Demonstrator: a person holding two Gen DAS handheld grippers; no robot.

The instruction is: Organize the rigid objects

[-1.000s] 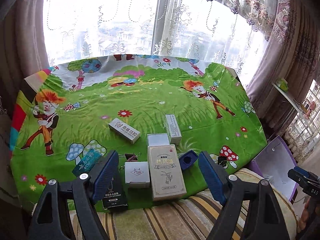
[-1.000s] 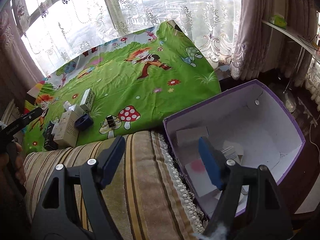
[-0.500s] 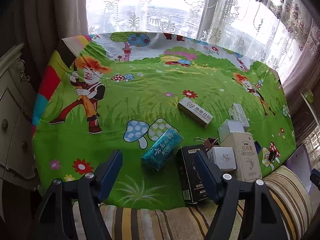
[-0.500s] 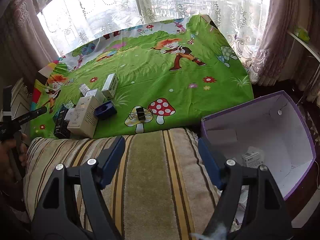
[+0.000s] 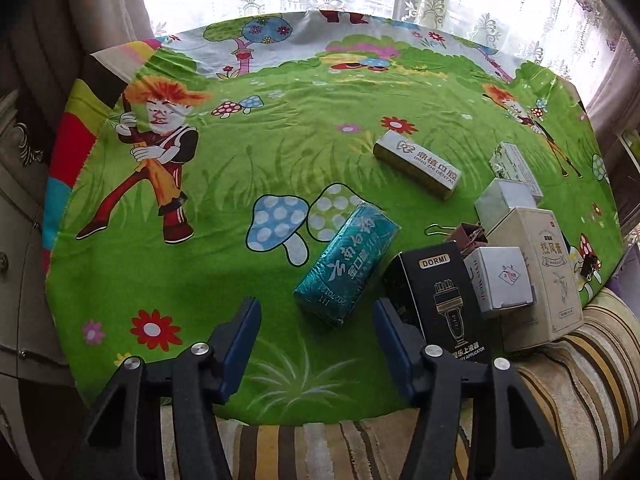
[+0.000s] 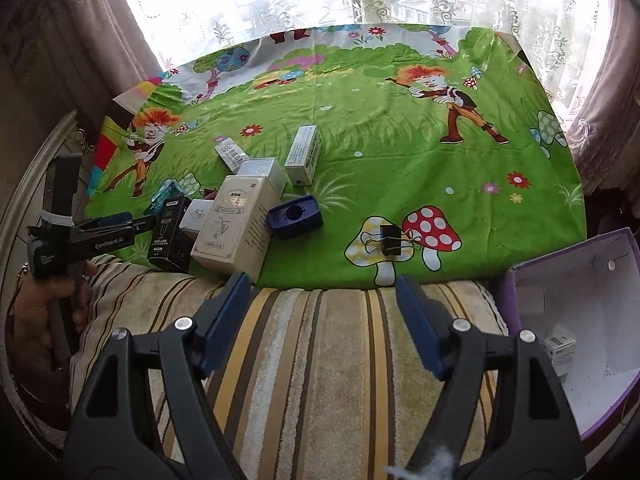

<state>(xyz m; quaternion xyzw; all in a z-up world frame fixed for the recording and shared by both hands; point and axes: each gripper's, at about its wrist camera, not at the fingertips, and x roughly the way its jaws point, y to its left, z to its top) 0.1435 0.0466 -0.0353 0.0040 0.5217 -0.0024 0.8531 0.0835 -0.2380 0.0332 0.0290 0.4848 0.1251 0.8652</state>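
Note:
Several boxes lie on the green cartoon cloth [image 5: 240, 168]. A teal box [image 5: 346, 266] lies just ahead of my open, empty left gripper [image 5: 316, 320]. A black DORMI box [image 5: 440, 300] sits right of it, then a small white box [image 5: 500, 280] and a tall cream box [image 5: 548, 268]. My right gripper [image 6: 324, 300] is open and empty over the striped cushion [image 6: 320, 360]. Ahead of it lie a black binder clip [image 6: 390, 240], a blue holder [image 6: 295, 216] and the cream box [image 6: 234, 224]. The left gripper also shows in the right wrist view [image 6: 132, 222].
A purple-rimmed white bin [image 6: 580, 320] with small boxes inside stands at the right, below the cushion edge. A long white box [image 5: 416, 168], a silver box [image 5: 504, 200] and a brown clip [image 5: 468, 236] lie further back. Curtains and a window stand behind; a cabinet [image 5: 16, 240] at the left.
Both grippers have swung left. The left one now faces the teal box closely. The right one has turned from the bin toward the cloth and the binder clip.

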